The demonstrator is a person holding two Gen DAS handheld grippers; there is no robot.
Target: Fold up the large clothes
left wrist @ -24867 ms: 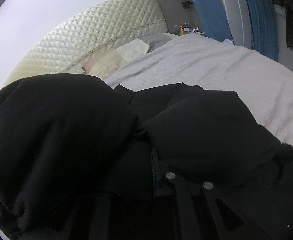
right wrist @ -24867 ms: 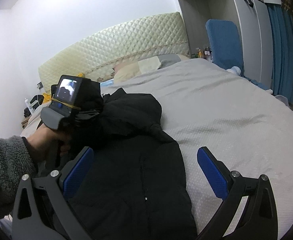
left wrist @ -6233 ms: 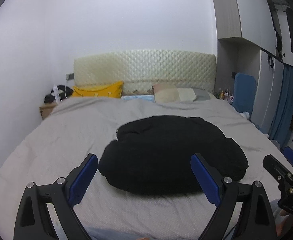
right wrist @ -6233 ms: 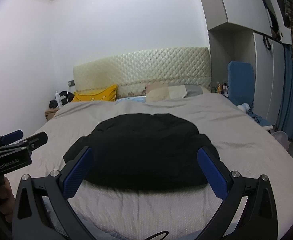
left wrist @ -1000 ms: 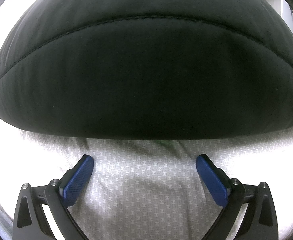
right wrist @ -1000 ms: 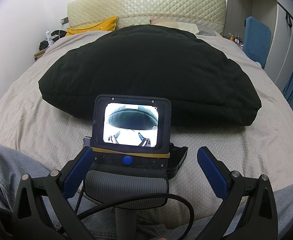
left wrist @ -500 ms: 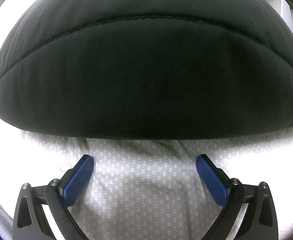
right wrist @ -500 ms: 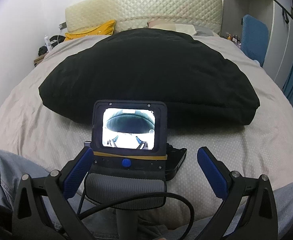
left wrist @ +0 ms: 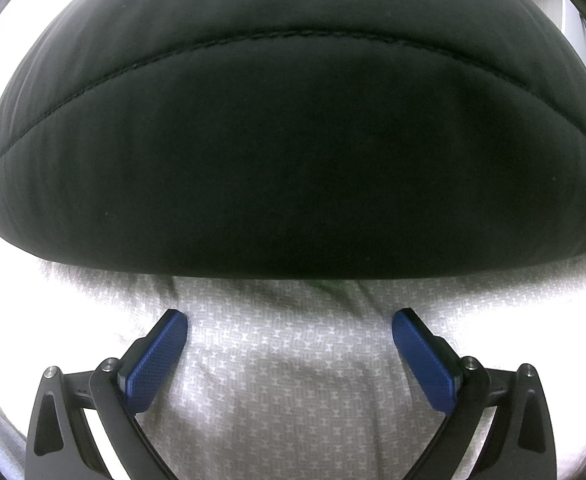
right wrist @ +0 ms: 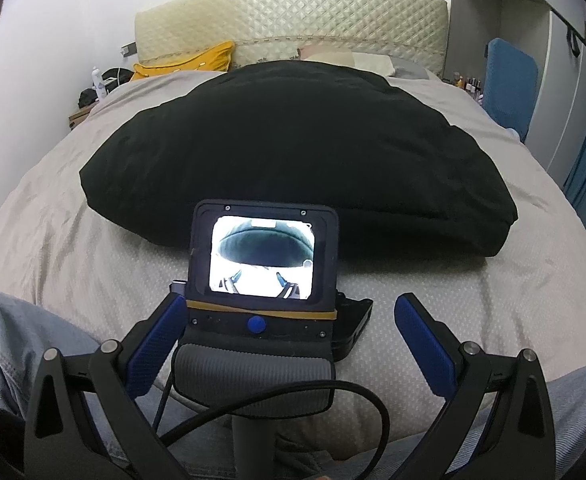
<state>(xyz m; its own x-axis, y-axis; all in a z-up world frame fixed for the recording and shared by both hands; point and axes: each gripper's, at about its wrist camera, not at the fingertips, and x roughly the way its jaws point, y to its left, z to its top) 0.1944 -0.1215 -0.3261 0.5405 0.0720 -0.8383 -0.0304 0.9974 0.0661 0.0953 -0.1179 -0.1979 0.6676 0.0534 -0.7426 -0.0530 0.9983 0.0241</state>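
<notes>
Right wrist: 1 folded black coat [right wrist: 293, 148], 2 splayed tongs [right wrist: 289, 320].

Bed [right wrist: 53, 240] w/ grey-beige dotted cover, quilted cream headboard [right wrist: 293, 12] at far edge. Black folded coat [right wrist: 293, 152] lies flat mid-bed, spans most of width, near hem just short of near edge. Yellow pillow [right wrist: 189, 62] at far-left corner by headboard; beige pillow [right wrist: 349, 58] + grey one at far-right. Left gripper [left wrist: 289, 344] rests on cover at near edge, fingers spread wide, just short of coat hem [left wrist: 293, 240].
</notes>
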